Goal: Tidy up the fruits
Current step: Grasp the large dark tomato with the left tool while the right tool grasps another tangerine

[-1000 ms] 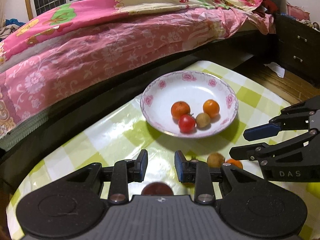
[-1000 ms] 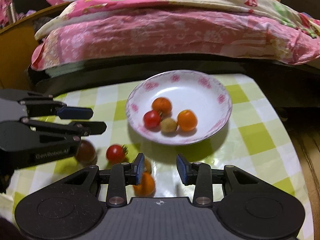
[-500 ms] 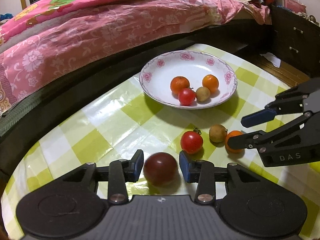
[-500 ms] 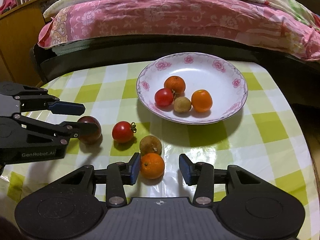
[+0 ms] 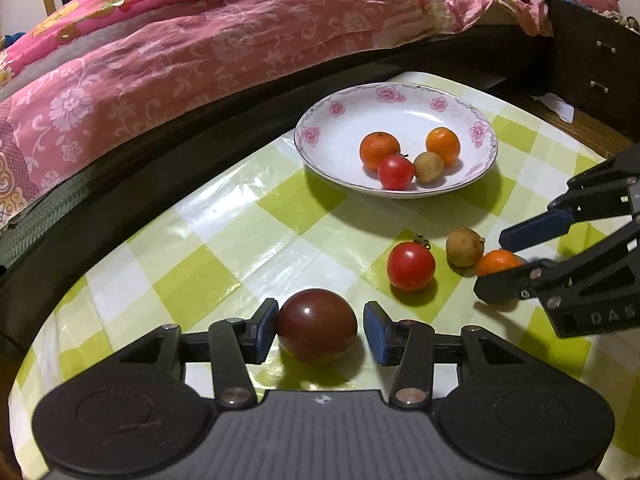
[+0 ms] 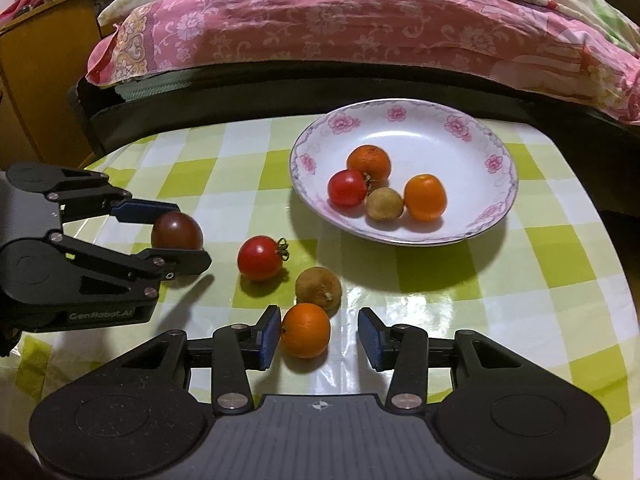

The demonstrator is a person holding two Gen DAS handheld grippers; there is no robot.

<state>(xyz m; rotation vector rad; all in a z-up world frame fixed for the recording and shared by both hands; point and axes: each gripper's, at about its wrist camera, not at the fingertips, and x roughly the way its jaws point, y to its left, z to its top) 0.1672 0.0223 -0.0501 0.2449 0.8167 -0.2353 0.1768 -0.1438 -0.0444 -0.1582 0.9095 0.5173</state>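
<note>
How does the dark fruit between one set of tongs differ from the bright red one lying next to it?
The dark fruit is deep maroon-brown; the red tomato is bright red. The dark fruit looks larger, though it sits nearer the camera. The dark fruit shows no stem, while the red tomato has a small green stem. The dark fruit lies between the left tongs; the red tomato lies free, no tongs around it. Both are round, glossy and rest on the checked tablecloth, outside the plate.

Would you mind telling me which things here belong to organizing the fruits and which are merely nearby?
Part of the job:
- plate holding four fruits
- dark tomato
- red tomato
- brown fruit
- small orange
- left gripper
- right gripper

Just nearby:
- pink bedding
- checked tablecloth
- dark cabinet
</note>
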